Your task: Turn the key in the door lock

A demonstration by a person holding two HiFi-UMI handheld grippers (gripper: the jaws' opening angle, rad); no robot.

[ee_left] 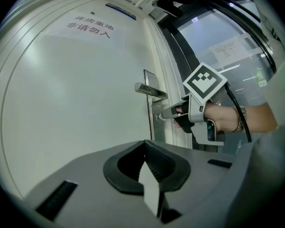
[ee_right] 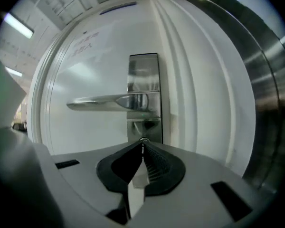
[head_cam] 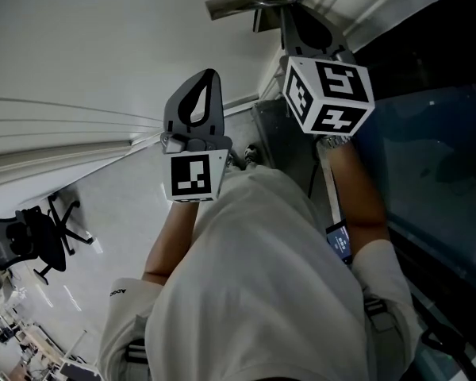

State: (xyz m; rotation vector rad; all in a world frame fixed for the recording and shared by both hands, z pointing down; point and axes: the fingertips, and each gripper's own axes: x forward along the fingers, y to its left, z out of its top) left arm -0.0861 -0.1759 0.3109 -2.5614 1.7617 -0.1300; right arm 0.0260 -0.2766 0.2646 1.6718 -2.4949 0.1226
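Reader: White shirt fabric (head_cam: 262,284) fills the near foreground of the head view. What lies beyond it?

Legend: Two hand-held grippers, raised before a white panelled door (ee_right: 85,70). The left gripper (ee_left: 145,145), grey with black ribbed pads, is held back and level, well apart from the lock. Its jaws are together with nothing between them. Judged purpose: it is kept clear so that it does not obstruct the work.

Reader: And the other one?

Legend: The right gripper (ee_right: 142,144) points at the tall brushed-steel lock plate (ee_right: 143,70), just below the long steel lever handle (ee_right: 104,101). Its jaws are narrow, with the tips meeting at the keyhole, where a small pale metal key (ee_right: 143,140) barely shows. Judgement: they pinch the key's head, approached end-on so that a roll of the wrist would turn it.

Reader: Any containers?

Legend: None shows. Only the lock receives anything: the key sits in it with its blade hidden. How far it is turned cannot be read.
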